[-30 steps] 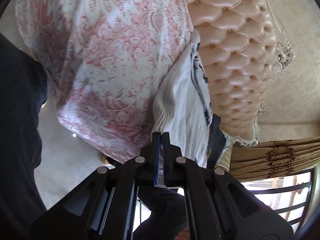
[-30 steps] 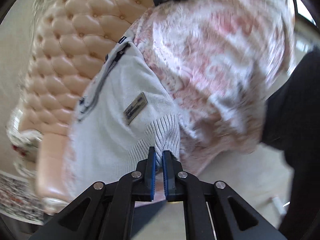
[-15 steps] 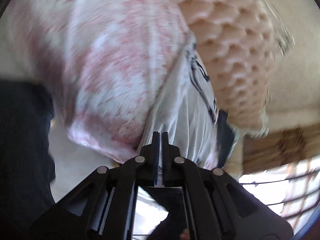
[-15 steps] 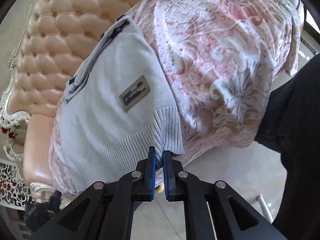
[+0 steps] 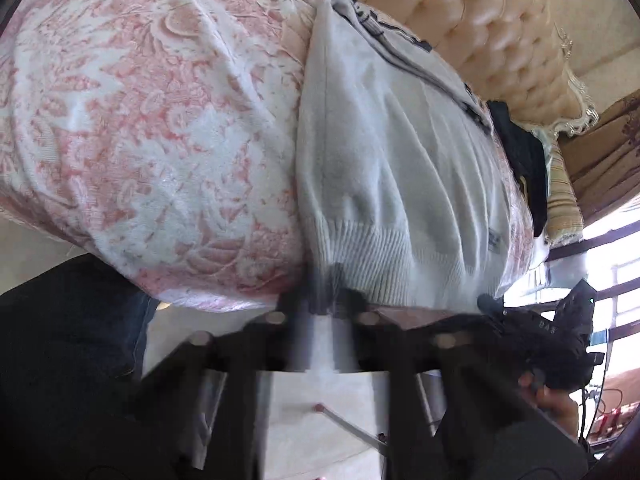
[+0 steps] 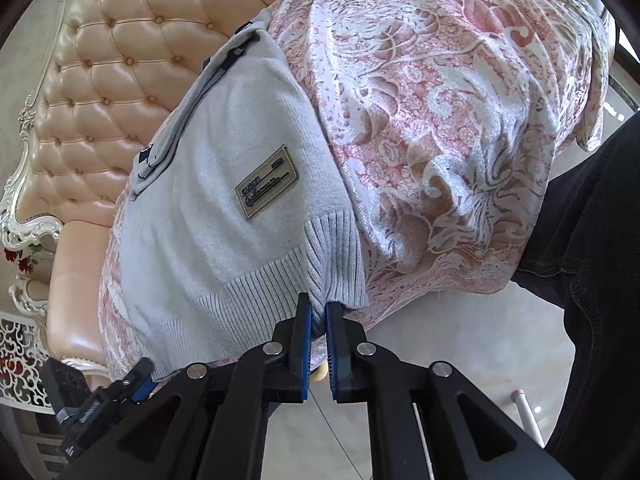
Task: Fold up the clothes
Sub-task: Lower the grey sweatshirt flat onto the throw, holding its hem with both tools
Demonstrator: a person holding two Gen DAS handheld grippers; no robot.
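Jaws of both grippers [image 6: 319, 312] [image 5: 325, 298] apparently pinch sweater [image 6: 224, 240] hem.

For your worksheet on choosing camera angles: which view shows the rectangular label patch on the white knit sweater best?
The right wrist view: the label patch faces the camera, sharp and unobstructed on the white knit sweater. The left wrist view shows the sweater from its other side, ribbed hem and dark-trimmed collar only; no patch is visible there.

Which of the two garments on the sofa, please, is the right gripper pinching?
The pale grey knitted sweater with the sewn-on label; the right gripper grips its ribbed hem. The black garment lies apart, untouched.
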